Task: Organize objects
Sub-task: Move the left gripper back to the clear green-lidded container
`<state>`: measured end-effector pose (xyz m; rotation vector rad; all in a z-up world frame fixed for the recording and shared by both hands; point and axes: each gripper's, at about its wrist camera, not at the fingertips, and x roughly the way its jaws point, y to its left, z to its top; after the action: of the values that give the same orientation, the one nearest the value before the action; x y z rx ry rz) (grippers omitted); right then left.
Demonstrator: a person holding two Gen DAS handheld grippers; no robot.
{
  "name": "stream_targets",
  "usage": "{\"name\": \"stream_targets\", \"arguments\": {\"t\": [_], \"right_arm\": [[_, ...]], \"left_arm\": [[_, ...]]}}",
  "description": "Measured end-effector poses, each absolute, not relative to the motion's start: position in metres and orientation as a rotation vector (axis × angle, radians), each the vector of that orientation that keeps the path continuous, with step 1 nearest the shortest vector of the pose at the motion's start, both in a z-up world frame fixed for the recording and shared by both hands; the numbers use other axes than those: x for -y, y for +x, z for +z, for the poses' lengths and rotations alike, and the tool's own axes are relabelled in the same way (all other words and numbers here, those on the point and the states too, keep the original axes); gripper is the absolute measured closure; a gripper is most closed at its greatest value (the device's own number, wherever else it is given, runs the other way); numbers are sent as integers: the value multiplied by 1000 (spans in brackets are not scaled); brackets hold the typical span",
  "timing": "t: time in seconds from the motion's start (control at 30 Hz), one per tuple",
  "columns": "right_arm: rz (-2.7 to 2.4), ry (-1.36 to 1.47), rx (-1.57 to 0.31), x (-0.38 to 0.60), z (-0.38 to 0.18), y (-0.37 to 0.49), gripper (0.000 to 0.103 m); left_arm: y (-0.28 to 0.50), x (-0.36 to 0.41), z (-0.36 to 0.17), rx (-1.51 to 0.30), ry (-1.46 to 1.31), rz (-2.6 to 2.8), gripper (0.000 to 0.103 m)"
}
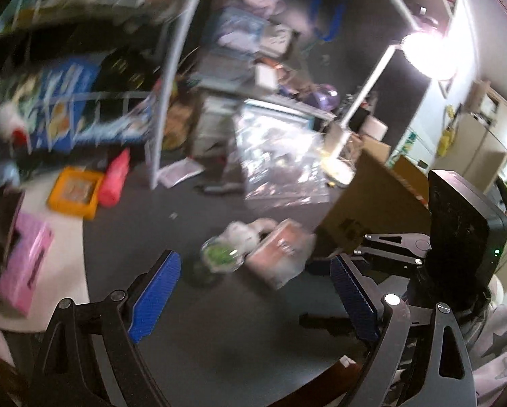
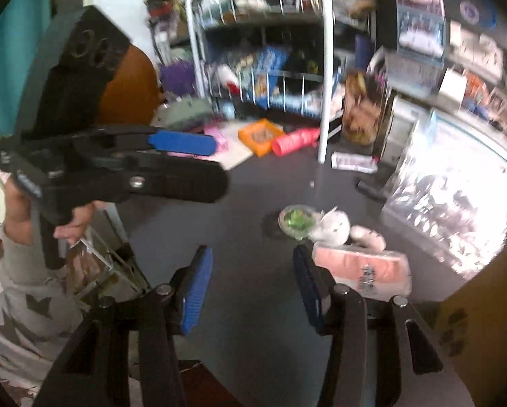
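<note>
Both jaws stand wide apart, gripping nothing: the left gripper (image 1: 253, 291) and right gripper (image 2: 253, 288) hang over a dark desk (image 2: 246, 346). No writing is legible through the blur. Just beyond the right gripper's right-hand finger lies a pink packet (image 2: 362, 268), touching a white plush toy (image 2: 335, 227) and a clear cup with green inside (image 2: 296, 222). Cluttered wire shelves (image 2: 270, 78) stand behind.

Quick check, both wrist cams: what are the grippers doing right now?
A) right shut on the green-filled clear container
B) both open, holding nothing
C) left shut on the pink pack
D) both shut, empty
B: the left gripper and the right gripper each show blue pads spread wide with only dark tabletop between them; the pink pack and the green-filled clear container lie untouched on the table.
</note>
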<state>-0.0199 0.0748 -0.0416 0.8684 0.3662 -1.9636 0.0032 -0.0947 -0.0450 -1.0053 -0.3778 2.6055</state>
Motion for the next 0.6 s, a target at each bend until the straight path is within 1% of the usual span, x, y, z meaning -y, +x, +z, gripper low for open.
{"name": "stream_targets", "arguments": {"t": [0.23,0.37,0.6], "right_arm": [[-1985,924,-402,-46,-72,-47,57],[-2025,910,-456,-32,-82,-62,57],[-2027,927,-483,-15,-94,-84,57]], "left_arm": [[1,115,-72,438,-1059,2587,14],[-3,124,-80,470,-1074,2581,14],[-10,138,-90,507,-1093,2582,14]]}}
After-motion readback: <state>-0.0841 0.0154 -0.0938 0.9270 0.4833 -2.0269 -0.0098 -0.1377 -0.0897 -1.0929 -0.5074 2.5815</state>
